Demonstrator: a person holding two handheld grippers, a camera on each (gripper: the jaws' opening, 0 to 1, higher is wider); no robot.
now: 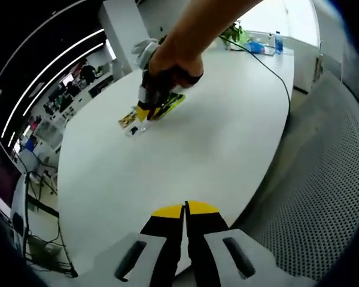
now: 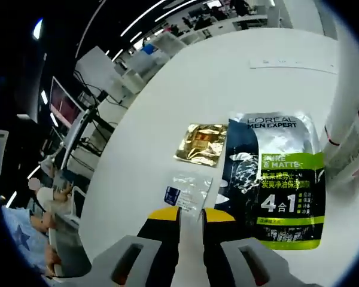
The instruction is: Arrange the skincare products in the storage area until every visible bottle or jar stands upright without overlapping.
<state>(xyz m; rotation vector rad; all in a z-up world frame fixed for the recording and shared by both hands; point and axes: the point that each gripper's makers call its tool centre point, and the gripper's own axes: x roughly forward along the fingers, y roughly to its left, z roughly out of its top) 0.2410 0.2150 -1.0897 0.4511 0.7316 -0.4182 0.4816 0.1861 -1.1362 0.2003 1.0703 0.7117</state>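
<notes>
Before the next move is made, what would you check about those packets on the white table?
1. Right gripper lined up with the clear sachet: ok, the sachet lies just ahead of its tips.
2. Right gripper holding anything: ok, its jaws stand slightly apart with nothing between them.
3. Packets not overlapping: not ok, the clear sachet seems to touch the edge of the large L'Oreal packet; the gold sachet lies close beside it.
4. Items upright: not ok, all three lie flat.
5. Left gripper out of the way: ok, shut, at the table's near edge.
</notes>
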